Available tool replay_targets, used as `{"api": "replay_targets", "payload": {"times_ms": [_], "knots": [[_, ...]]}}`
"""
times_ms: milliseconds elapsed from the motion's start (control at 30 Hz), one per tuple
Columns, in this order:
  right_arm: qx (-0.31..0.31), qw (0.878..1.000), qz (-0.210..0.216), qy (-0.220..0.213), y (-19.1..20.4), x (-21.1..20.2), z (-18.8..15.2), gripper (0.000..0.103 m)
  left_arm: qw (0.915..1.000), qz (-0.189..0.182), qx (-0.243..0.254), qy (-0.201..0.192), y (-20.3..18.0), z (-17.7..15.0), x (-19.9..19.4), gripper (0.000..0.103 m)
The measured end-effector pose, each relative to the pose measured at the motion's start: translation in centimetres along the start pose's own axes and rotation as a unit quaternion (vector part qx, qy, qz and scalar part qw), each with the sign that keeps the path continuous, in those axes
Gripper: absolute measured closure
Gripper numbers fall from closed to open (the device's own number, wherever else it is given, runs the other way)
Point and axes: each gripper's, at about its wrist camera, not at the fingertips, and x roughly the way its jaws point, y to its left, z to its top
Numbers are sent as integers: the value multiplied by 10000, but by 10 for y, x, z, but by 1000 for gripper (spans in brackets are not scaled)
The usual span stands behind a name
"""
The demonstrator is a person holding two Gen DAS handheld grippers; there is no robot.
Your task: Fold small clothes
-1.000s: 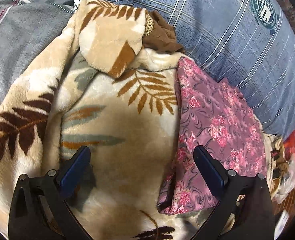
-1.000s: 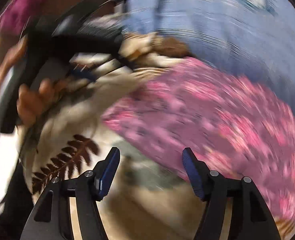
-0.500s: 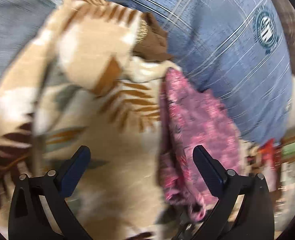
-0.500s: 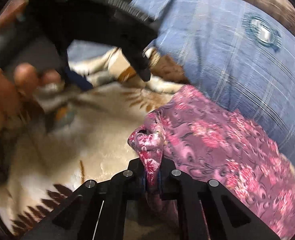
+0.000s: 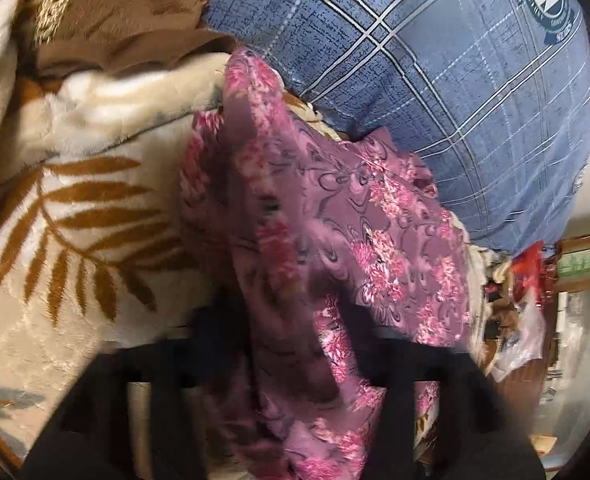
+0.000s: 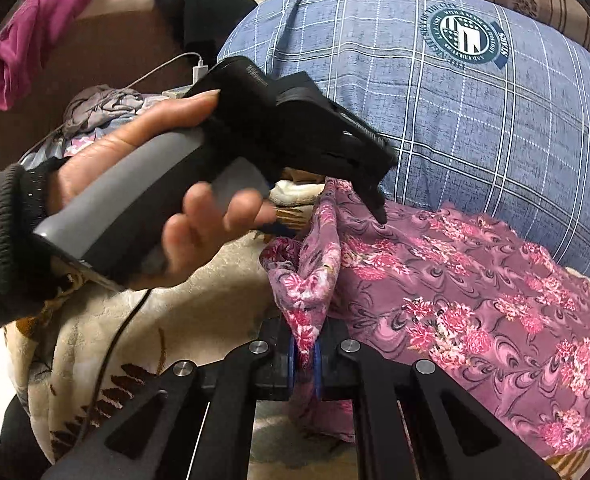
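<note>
Right wrist view shows the right gripper (image 6: pixel 303 354) with its jaws pressed together on a bunched edge of the pink flowered cloth (image 6: pixel 455 300); a second ago those jaws stood wide apart with nothing between them. The cloth lies on the leaf-print fleece blanket (image 6: pixel 215 300), up against the blue checked pillow (image 6: pixel 455 120). So one corner is now caught. The left gripper (image 5: pixel 295 356) has just been closing, and it has come from over the blanket to the cloth's far edge. In the left wrist view the cloth sits between its jaws, but that part is blurry and dark (I cannot tell if the pads press on it yet). If both ends get caught, my guess is the cloth can be lifted and spread for its first fold. Only the right wrist view shows the person's hand (image 6: pixel 143 184) holding the left gripper, with its tip touching the cloth's top edge. Only the left wrist view shows the brown cloth (image 5: pixel 127 20) tucked behind the blanket.
</note>
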Motion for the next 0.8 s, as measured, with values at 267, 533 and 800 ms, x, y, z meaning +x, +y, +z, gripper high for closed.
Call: {"api": "replay_targets", "payload": {"times_ms": [267,533,800], "knots": [[513,9980,241,-296,-27,-27,3,98,9990,-127,199,-366,-31,-2,-32,87],[1127,9902,204,-796,-77,-77,6,98,9948,-98,787,-634,-109,-7,-41,91],[1971,9750,169,-1013,-149,-117,-15,98,9887,-84,1319,-701,-195,-29,-12,91]]}}
